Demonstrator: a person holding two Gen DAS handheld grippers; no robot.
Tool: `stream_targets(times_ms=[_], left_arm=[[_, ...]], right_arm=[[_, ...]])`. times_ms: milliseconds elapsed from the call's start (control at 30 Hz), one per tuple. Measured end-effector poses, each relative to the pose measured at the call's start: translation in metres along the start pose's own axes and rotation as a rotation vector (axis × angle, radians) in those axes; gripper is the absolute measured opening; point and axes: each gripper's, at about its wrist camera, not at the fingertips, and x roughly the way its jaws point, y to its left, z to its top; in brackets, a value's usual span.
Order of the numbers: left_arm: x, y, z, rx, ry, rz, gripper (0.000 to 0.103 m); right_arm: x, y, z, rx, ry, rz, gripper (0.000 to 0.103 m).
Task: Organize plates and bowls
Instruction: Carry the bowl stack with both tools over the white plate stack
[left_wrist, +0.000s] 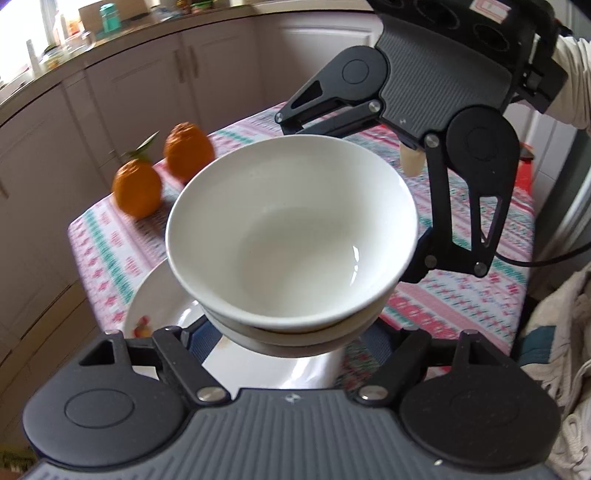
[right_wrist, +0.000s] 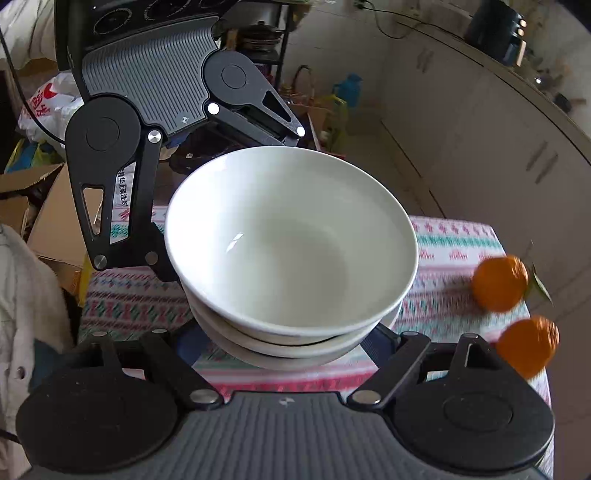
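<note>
A stack of white bowls (left_wrist: 291, 236) (right_wrist: 291, 243) hangs tilted above the patterned tablecloth (left_wrist: 461, 295) (right_wrist: 454, 243). My two grippers hold it from opposite sides. My left gripper (left_wrist: 288, 343) (right_wrist: 229, 199) grips the lower bowls from the near side in the left wrist view, its pads mostly hidden under the stack. My right gripper (left_wrist: 354, 192) (right_wrist: 284, 343) clasps the far side, one finger against the rim at each edge. Under the stack, at the left, lies a white plate (left_wrist: 155, 306) with a fruit print.
Two oranges (left_wrist: 136, 188) (left_wrist: 188, 153) sit near the table's far corner, also in the right wrist view as oranges (right_wrist: 500, 282) (right_wrist: 526, 347). Pale kitchen cabinets (left_wrist: 122, 96) line the wall. Cardboard boxes (right_wrist: 51, 221) and a plastic bag (right_wrist: 48, 103) crowd the floor beside the table.
</note>
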Motion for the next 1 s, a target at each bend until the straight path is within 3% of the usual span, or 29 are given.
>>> stream_targets(times_ms=[333,1000], left_arm=[[0.010,0.034,-0.011,-0.052,0.040,0.038,0.081],[0.023,0.049,-0.016,-0.086,0.062,0.024,0.080]], right_arm=[[0.038,-0.027,0.020,-0.019,0.006,0.040,0.089],[0.059,-0.046,0.012,0.059,0.009,0.097,0.089]])
